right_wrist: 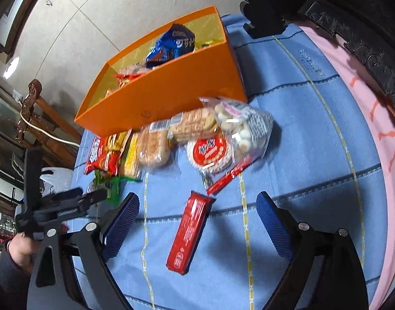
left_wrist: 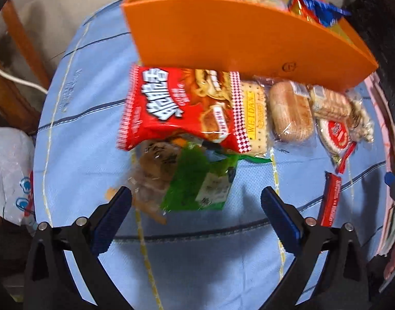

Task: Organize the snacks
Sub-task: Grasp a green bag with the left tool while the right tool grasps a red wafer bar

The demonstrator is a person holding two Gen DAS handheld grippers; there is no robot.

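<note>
Both grippers, left (left_wrist: pixel 196 206) and right (right_wrist: pixel 197 210), had black angular frames with silver round screws. Their fingers (right_wrist: pixel 121 228) wore ribbed dark-blue pads

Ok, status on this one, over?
Left claw open over green packet. Right claw open above long red bar. Orange box part filled, path clear.
</note>
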